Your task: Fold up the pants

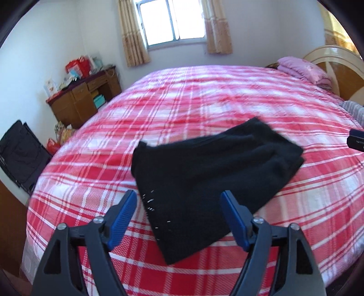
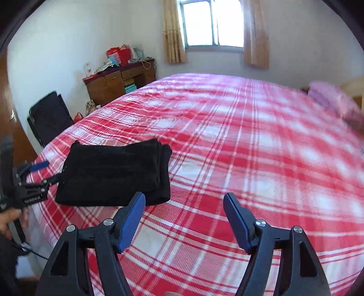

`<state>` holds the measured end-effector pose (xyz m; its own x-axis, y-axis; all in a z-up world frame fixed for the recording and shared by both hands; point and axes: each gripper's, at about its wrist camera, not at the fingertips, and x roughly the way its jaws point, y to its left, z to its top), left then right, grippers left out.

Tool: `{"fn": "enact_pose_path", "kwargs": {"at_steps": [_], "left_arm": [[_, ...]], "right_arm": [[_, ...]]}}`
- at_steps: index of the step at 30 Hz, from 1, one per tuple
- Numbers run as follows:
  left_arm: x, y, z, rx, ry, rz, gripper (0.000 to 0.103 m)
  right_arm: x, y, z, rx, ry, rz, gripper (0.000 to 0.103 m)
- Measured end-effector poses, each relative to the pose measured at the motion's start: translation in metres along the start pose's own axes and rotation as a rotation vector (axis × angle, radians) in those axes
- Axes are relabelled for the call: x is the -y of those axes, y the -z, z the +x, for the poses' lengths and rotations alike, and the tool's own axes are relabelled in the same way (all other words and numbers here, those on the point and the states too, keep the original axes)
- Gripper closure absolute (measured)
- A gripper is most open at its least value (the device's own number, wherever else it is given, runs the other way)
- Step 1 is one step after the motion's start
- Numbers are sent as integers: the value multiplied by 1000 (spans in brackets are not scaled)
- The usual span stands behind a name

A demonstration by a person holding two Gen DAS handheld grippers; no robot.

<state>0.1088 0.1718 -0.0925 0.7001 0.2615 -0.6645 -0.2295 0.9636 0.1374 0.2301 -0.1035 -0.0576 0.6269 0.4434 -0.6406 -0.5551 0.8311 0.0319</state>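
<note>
**Folded black pants on the plaid bed, both tools spread wide**

The black pants (image 1: 204, 177) are seen lying folded into a compact stack on the red-and-white plaid bed (image 1: 204, 95), near its front edge. Several layers are shown at the folded end in the right wrist view, where the pants (image 2: 113, 173) lie left of centre.

The left tool (image 1: 178, 211) is held with its blue-padded fingers (image 1: 124, 216) spread wide and nothing gripped; the near part of the pants is framed between them, but whether the pads touch the cloth cannot be told. In the right wrist view the left tool (image 2: 49, 170) is seen at the left end of the pants.

The right tool (image 2: 184, 214) is likewise held wide and empty above bare bedspread, just right of the pants, and is glimpsed at the right edge of the left view (image 1: 357, 139).

A wooden desk (image 1: 84, 100) is seen against the far wall beside the bed, a curtained window (image 1: 175, 20) behind it, and pink bedding (image 1: 304, 70) at the headboard.
</note>
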Motion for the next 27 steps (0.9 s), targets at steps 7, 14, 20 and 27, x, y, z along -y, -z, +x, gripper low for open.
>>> {"fn": "enact_pose_path", "kwargs": {"at_steps": [7, 14, 20, 27], "left_arm": [[15, -15, -53, 115, 41, 24, 11], [21, -25, -81, 203, 56, 41, 10], [21, -26, -87, 224, 54, 36, 6], [22, -24, -88, 225, 54, 34, 5]], "right_arm": [[-9, -3, -52, 95, 9, 7, 29], [-28, -1, -70, 130, 52, -68, 27], [-27, -2, -79, 152, 55, -60, 24], [-26, -3, -89, 178, 52, -56, 23]]}}
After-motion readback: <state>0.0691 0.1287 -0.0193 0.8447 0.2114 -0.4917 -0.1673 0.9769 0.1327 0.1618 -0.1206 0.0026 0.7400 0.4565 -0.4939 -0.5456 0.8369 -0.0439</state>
